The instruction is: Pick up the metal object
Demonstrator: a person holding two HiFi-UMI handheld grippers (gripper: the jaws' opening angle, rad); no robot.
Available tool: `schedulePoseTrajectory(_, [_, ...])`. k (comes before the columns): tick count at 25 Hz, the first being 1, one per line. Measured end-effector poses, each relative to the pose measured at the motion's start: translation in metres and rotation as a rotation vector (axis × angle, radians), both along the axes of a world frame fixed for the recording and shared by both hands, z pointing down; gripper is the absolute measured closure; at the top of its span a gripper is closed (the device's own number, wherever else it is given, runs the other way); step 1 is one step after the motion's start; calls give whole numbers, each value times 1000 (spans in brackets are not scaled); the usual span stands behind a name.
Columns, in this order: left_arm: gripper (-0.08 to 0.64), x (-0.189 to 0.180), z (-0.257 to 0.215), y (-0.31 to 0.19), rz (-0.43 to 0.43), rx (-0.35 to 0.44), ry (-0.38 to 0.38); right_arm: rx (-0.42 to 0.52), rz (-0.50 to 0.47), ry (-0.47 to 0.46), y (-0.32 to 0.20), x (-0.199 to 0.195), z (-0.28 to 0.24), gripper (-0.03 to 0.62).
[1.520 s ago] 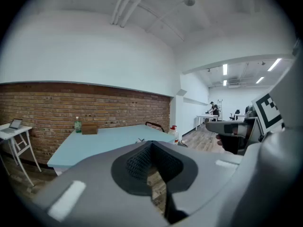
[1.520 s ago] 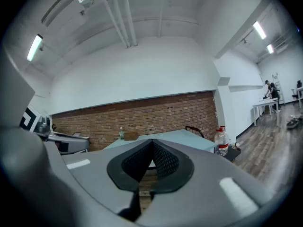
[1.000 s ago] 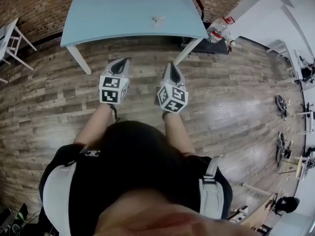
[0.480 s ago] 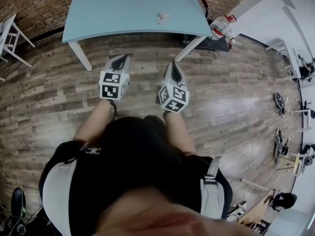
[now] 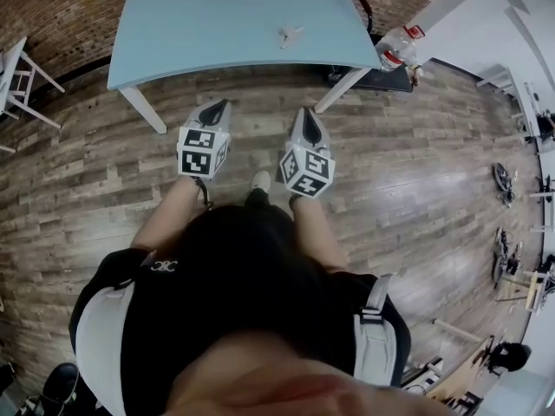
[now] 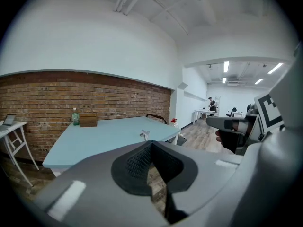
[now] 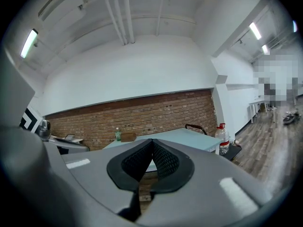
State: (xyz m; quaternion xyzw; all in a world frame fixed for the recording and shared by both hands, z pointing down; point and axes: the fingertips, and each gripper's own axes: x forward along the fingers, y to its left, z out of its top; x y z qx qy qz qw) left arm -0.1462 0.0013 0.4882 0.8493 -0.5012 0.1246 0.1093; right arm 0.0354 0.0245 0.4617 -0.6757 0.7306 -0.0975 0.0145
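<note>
1. Left gripper view: the left gripper (image 6: pixel 150 144) has its jaws pressed together on nothing; the right gripper (image 7: pixel 152 142) is likewise closed and empty.
2. Ahead of both and well apart from them, the metal object (image 5: pixel 289 34) lies on the table (image 5: pixel 199 33).
3. Nothing is picked up yet. Approach, opening and grasp all remain.

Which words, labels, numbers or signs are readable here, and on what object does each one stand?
None can be read as words or numbers.
Cubes of the left gripper and right gripper: black-and-white square patterns, no letters.
White shirt emblem: too small to read.
Red label on the large clear bottle: blurred.
Label on the green bottle: too small.
</note>
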Motion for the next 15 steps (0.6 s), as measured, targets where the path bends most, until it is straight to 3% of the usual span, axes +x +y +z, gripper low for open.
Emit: schedulePoseTrajectory(15, [561,93,-4,-142,19,-58,-19,-7,-24,-6,-145,86,-12,578])
